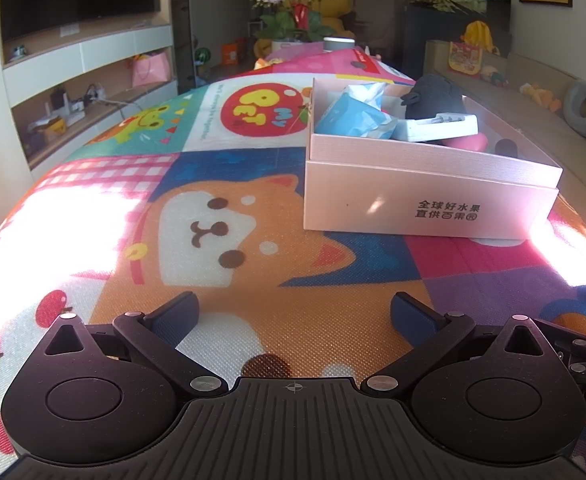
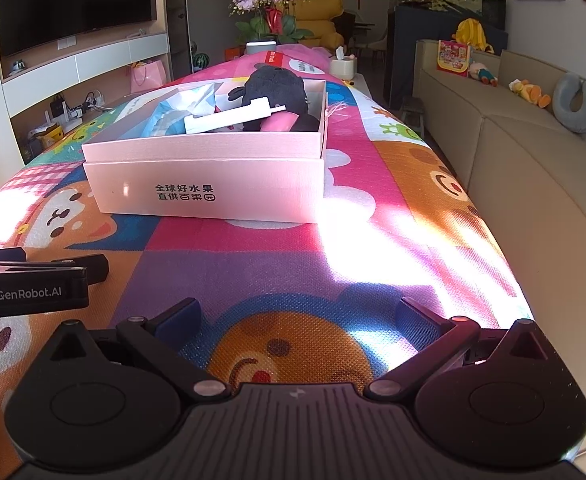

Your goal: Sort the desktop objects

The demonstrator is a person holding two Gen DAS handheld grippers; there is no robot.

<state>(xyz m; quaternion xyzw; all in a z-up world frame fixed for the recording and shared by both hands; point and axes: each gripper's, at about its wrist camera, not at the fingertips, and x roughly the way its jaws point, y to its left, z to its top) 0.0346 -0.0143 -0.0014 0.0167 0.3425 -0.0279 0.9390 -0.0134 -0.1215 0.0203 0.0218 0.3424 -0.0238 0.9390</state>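
Here, both the left gripper point(image 1: 295, 312) and right gripper point(image 2: 299, 318) hover spread wide and empty over a sunlit cartoon play mat point(image 1: 221, 232), the filled pink box point(image 1: 425, 196) at one o'clock, a sofa point(image 2: 513, 152) beyond.

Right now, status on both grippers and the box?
Left gripper open, empty. Right gripper open, empty. Pink box ahead on mat, already holding items. Nothing in the way.

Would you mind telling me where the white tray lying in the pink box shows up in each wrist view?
Left wrist: the white tray sits right of centre, upper half, beside blue packets.
Right wrist: the white tray sits left of centre, upper part, tilted against the dark plush.
Shared landmark: black lettering on the pink box.
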